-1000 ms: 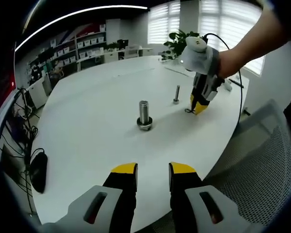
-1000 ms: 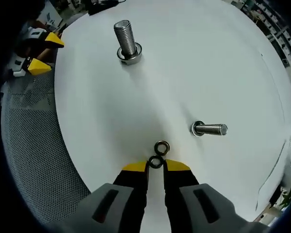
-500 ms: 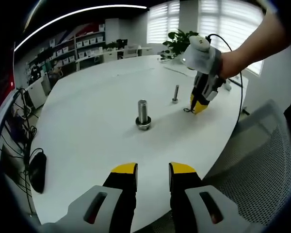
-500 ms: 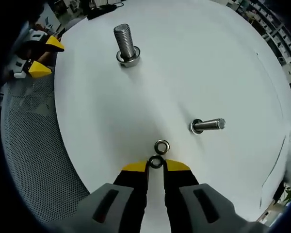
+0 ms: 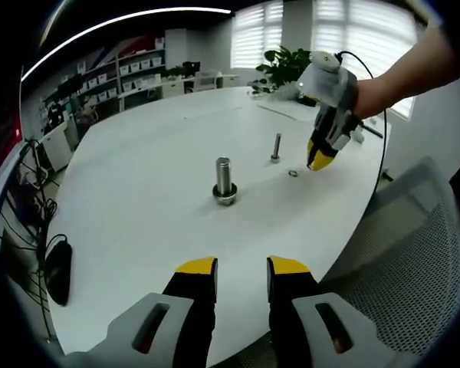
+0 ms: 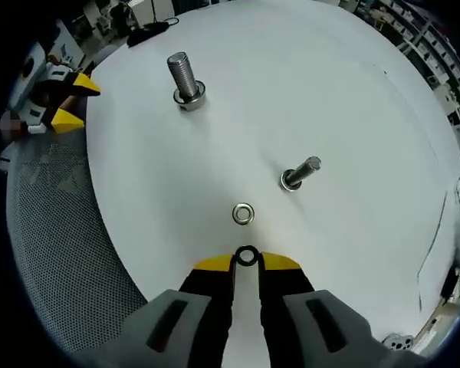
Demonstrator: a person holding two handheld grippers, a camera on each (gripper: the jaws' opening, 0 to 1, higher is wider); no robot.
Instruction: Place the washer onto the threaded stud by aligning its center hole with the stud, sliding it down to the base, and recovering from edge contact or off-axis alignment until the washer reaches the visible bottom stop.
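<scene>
Two washers counted. One washer (image 6: 247, 256) is pinched between the tips of my right tongs (image 6: 247, 261), lifted clear of the desk (image 6: 307, 92). The second washer (image 6: 243, 214) lies flat on the desk just ahead of those tips, apart from them. Two threaded studs counted: the slim stud (image 6: 299, 173) stands ahead and slightly right of my right tongs, near the loose washer; the thick stud (image 6: 183, 80) with a collar at its base stands farther ahead to the left. My left tongs (image 5: 241, 270) are parted, gripping nothing, held over the near desk edge, well apart from both studs. A mesh chair (image 5: 414, 261) sits beside the desk.
</scene>
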